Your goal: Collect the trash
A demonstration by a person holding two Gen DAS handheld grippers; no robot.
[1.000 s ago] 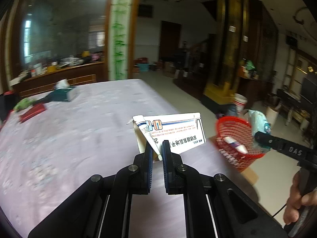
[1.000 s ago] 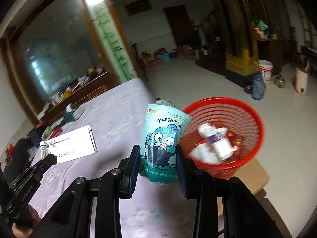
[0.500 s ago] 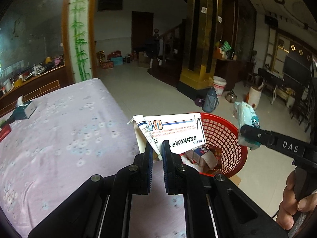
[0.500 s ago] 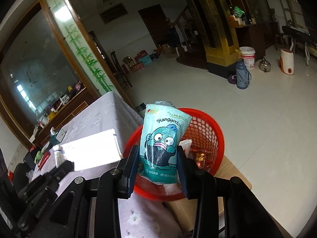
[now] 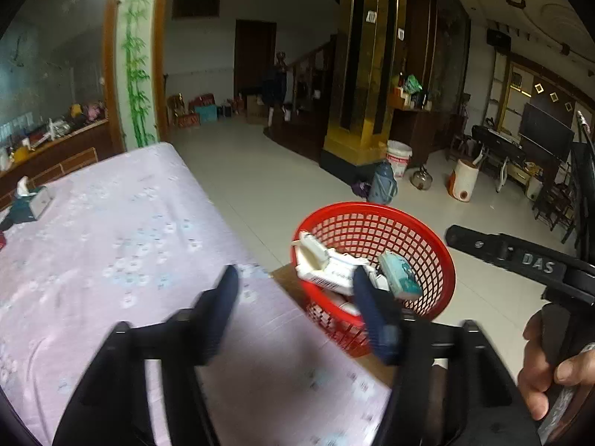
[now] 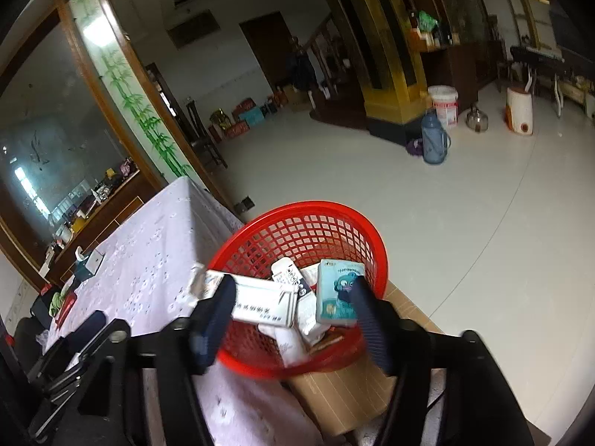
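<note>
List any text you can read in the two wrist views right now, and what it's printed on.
"DAS": white letters on the black body of the right gripper, seen from the left wrist.
White carton in the red basket: dark print, too blurred to read.
Teal tissue pack with a cartoon face: lettering too small to read.
White tube: marks unreadable.
White bucket on the floor: red print, illegible.

A red plastic mesh basket (image 6: 297, 223) sits on a cardboard box (image 6: 346, 390) just off the table's (image 5: 111, 241) corner, holding a white carton (image 6: 260, 303) left of a teal tissue packet (image 6: 336, 293).
</note>
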